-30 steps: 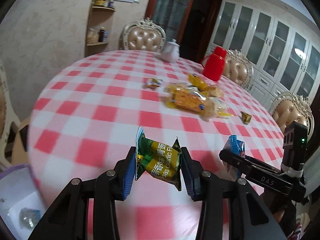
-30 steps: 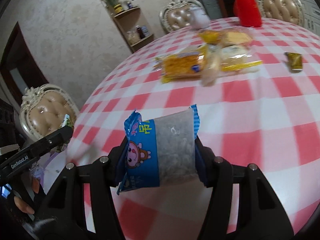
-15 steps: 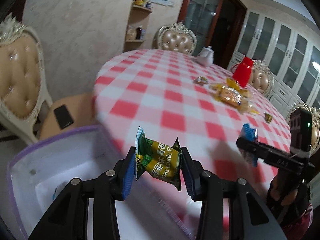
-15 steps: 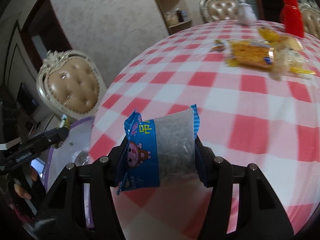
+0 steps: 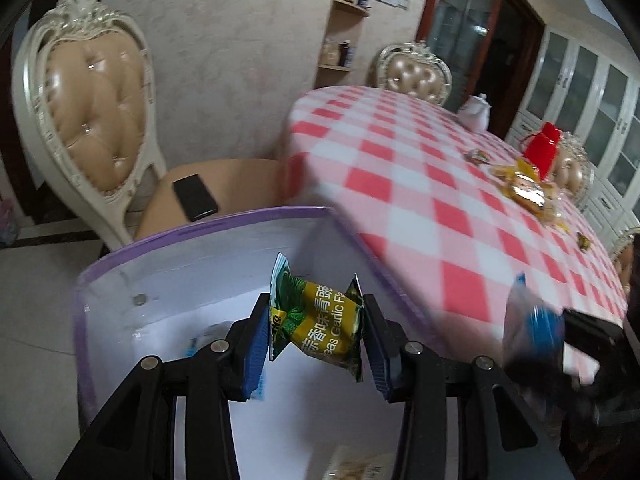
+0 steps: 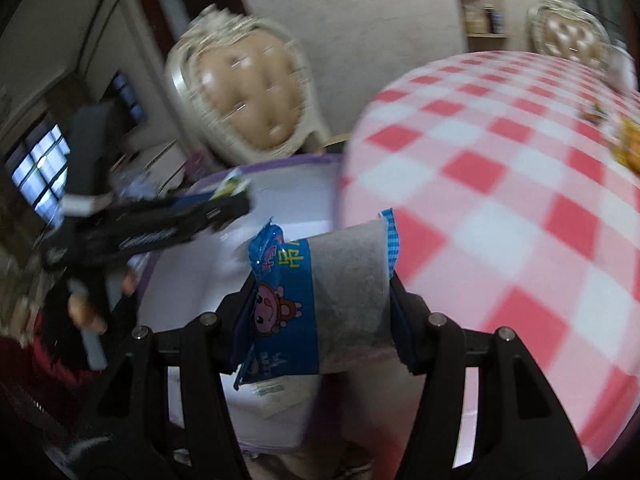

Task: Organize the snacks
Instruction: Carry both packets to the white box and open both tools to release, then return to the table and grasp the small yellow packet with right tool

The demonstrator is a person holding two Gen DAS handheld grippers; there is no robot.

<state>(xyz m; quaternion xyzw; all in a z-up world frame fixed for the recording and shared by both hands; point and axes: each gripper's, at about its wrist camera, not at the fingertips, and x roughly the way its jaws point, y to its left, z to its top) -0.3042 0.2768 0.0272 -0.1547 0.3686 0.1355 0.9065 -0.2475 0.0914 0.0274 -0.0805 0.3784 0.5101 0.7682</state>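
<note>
My left gripper (image 5: 316,324) is shut on a green and yellow garlic-pea packet (image 5: 316,322) and holds it above the open white bin with a purple rim (image 5: 192,226). My right gripper (image 6: 322,304) is shut on a blue and clear snack packet (image 6: 320,300), held over the same bin (image 6: 280,168) at the table's edge. The right gripper with its blue packet shows blurred at the right of the left wrist view (image 5: 534,328). The left gripper shows blurred at the left of the right wrist view (image 6: 156,224). Some packets lie on the bin's floor.
The round table with a red and white checked cloth (image 5: 460,184) carries more snack packets (image 5: 528,192), a red jug (image 5: 542,148) and a white teapot (image 5: 476,110). A padded chair (image 5: 92,112) with a black phone (image 5: 195,196) on its seat stands behind the bin.
Both grippers have swung left, from over the table to over the purple-rimmed bin, each still holding its packet.
</note>
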